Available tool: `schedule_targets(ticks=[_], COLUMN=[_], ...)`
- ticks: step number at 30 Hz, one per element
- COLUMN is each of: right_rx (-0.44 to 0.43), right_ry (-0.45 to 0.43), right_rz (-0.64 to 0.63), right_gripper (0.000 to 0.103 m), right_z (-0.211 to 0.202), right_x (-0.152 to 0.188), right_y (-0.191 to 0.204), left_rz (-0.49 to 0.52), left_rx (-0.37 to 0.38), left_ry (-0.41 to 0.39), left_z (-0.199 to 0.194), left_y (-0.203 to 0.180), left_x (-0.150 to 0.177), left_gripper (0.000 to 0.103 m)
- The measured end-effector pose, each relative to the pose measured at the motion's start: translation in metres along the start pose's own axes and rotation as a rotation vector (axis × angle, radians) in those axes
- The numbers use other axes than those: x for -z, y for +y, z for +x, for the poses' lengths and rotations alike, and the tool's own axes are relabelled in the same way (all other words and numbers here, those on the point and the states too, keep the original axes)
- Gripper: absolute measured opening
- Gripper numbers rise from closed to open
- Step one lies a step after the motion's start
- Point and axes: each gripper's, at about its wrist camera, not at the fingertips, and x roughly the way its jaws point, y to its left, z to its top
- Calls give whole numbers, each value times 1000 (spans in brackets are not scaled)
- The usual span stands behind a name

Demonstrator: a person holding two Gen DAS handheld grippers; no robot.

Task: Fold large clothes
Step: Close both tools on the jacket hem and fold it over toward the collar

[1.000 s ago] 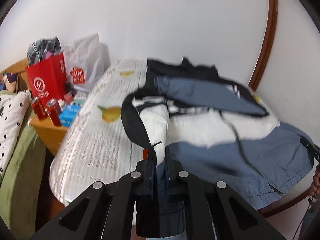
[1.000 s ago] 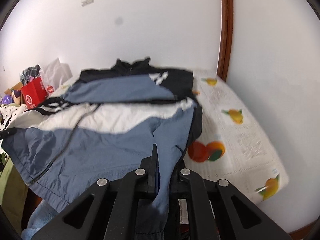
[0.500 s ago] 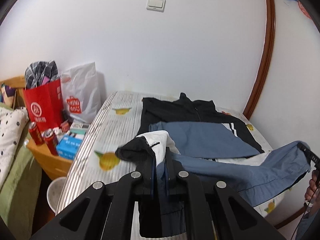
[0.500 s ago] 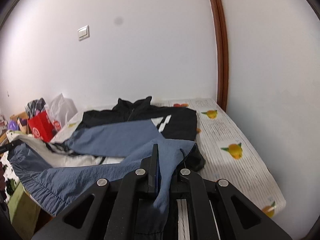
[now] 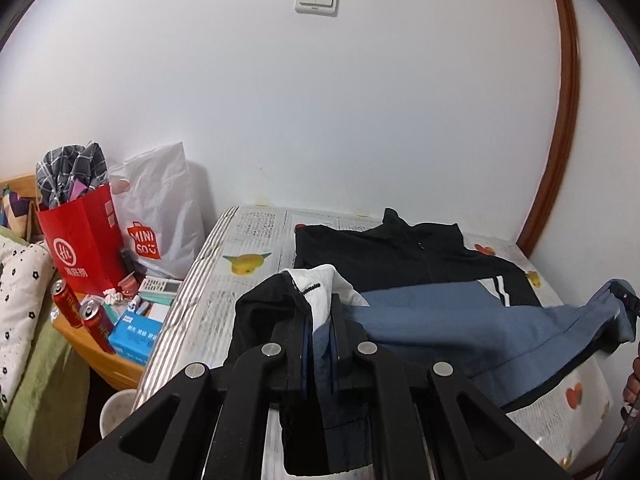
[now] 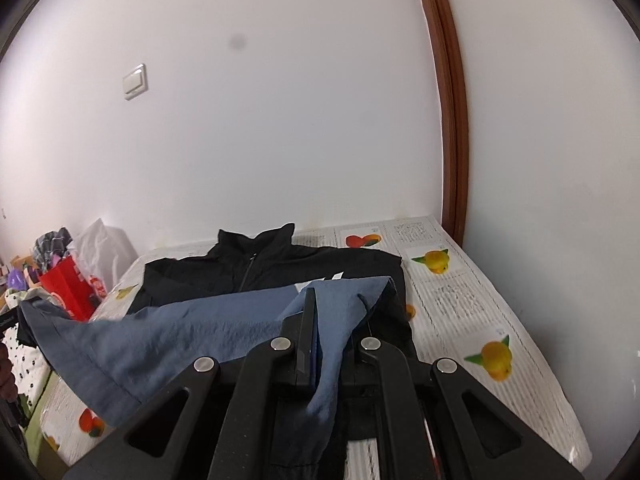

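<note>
A large black, blue and white jacket (image 5: 404,248) lies on the bed, collar towards the far wall. Its lower hem (image 5: 460,340) is lifted off the bed and stretched between both grippers. My left gripper (image 5: 318,304) is shut on the hem's left corner, where black, white and blue cloth bunch between the fingers. In the right wrist view the same jacket (image 6: 256,264) shows its black top, and my right gripper (image 6: 320,300) is shut on the blue right corner (image 6: 340,312). The other gripper's tip (image 5: 626,300) shows at the right edge of the left wrist view.
The bed (image 6: 460,300) has a white fruit-print cover and meets walls at its far side and right. Left of it a wooden bedside table (image 5: 96,360) carries a red bag (image 5: 80,244), a white bag (image 5: 160,208), red cans (image 5: 94,322) and boxes. A white bucket (image 5: 116,408) stands below.
Both grippers have lifted the jacket's blue hem off the bed and carried it up and towards the collar. The white middle band is now covered by the raised blue cloth.
</note>
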Motion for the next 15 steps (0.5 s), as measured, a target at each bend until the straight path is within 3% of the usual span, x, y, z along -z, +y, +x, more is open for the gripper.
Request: schedule_targets(ticks=[8,15], right_rx=[16,26], right_ry=[60,142], right_rz=[3,-7], right_gripper=[6,7], right_z=[62,111], right_x=[3,18], right_y=[-6,-18], left_rz=[-4,-16], left_rx=[-14,-42], left_ry=[66,172], left_z=[57,109], left_y=[-3,0], left_x=[-4,9], left_gripper=[8,9])
